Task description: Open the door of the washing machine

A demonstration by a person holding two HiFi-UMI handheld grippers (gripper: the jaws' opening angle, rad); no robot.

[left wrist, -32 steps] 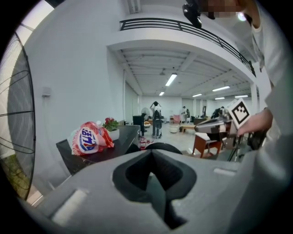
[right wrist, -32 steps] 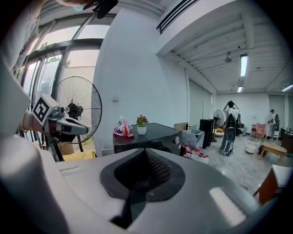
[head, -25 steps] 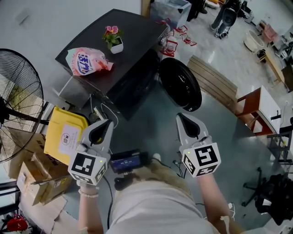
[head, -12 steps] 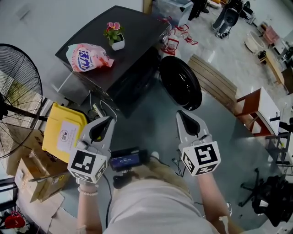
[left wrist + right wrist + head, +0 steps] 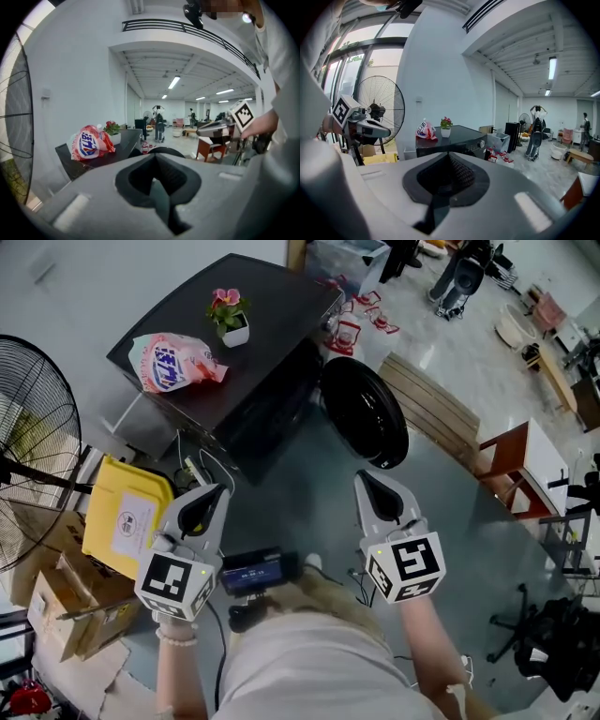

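Note:
The black washing machine (image 5: 248, 352) stands ahead of me, its front facing right in the head view. Its round dark door (image 5: 364, 413) hangs swung open, away from the drum opening. My left gripper (image 5: 221, 489) is held close to my body, short of the machine, with its jaws together and nothing between them. My right gripper (image 5: 360, 476) hovers just below the open door, apart from it, also shut and empty. In the left gripper view the machine top (image 5: 119, 143) shows beyond the closed tips (image 5: 155, 155). The right gripper view shows the machine (image 5: 459, 133) past its tips (image 5: 449, 153).
A pink detergent bag (image 5: 169, 362) and a small flower pot (image 5: 230, 320) sit on the machine. A big fan (image 5: 28, 446), a yellow box (image 5: 127, 521) and cardboard boxes (image 5: 56, 606) crowd the left. Wooden slats (image 5: 436, 409) and a red-brown table (image 5: 525, 465) lie right.
Both grippers have kept their place and stayed shut. Only the head view has drifted slightly.

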